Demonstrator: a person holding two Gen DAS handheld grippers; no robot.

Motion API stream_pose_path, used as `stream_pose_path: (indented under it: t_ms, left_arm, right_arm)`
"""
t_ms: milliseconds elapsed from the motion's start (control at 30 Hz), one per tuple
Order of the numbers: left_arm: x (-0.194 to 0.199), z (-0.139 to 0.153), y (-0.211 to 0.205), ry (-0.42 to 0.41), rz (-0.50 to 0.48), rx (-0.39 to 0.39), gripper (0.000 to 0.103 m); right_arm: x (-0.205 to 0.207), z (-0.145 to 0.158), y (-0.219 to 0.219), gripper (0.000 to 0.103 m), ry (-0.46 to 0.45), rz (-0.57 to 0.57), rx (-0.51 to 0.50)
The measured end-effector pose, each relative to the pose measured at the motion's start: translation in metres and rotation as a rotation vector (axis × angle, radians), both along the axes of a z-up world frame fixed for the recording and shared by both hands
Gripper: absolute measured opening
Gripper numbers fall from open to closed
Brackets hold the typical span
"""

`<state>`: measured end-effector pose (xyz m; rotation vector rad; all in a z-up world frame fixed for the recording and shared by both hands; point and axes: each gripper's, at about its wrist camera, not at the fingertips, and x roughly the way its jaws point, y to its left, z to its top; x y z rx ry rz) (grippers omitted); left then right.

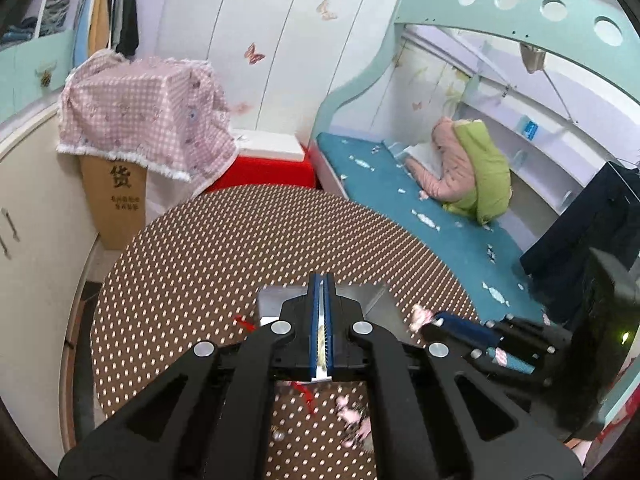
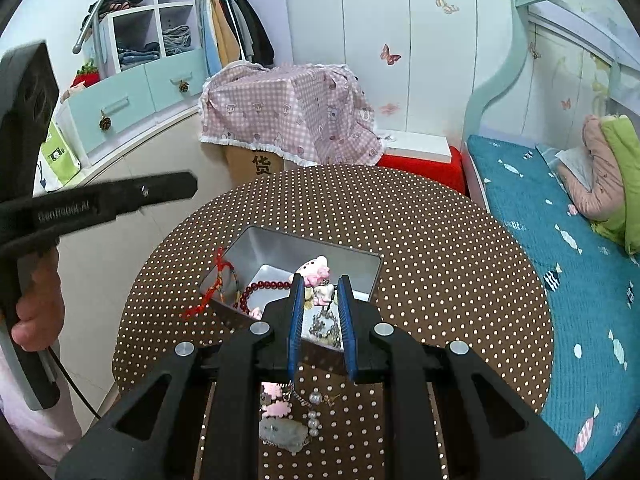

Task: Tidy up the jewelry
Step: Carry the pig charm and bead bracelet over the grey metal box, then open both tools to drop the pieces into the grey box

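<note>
An open metal tin (image 2: 370, 276) stands on the round brown dotted table (image 2: 440, 248). Inside lie a dark red bead bracelet (image 2: 262, 286) and a metal chain (image 2: 324, 326). A red string bracelet (image 2: 216, 280) hangs over the tin's left rim. My right gripper (image 2: 321, 292) is over the tin, shut on a pink and white charm (image 2: 318, 270). That charm (image 1: 420, 316) also shows at its tip in the left wrist view. My left gripper (image 1: 322, 280) is shut and empty, above the tin (image 1: 272, 300). Loose pink flowers (image 2: 276, 402), pearls (image 2: 314, 414) and a clear stone (image 2: 280, 432) lie on the table near me.
Right of the table runs a bed with a blue sheet (image 2: 520, 208). Behind the table stand a carton under a pink checked cloth (image 2: 288, 120) and a red stool (image 2: 424, 168). A cream cabinet (image 2: 132, 184) is at the left, beyond a hand (image 2: 36, 312) on the left gripper's handle.
</note>
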<state>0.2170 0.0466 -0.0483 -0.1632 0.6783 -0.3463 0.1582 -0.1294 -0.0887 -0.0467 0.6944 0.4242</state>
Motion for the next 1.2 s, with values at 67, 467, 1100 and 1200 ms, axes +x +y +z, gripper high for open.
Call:
stream_pose_path:
  t_ms: [67,467,1100,1200]
  left_arm:
    - [0.005,0.007,-0.005,-0.017,-0.010,-0.003,0.001]
    - [0.029,-0.023,-0.024,0.072,-0.031,0.087,0.003]
    - [0.001,-0.068,0.018,0.179,0.030,0.065,0.035]
    - [-0.007,-0.073,0.021,0.188,0.027,0.060,0.036]
  right_arm:
    - [0.002,0.002,-0.001,0.016,-0.006,0.003,0.005]
    - [0.026,-0.013,0.000,0.016,0.049,0.025,0.023]
    - [0.011,-0.020,-0.007,0.045,0.087,-0.001,0.023]
    - [0.004,-0.021,-0.008,0.049,0.085,-0.008,0.013]
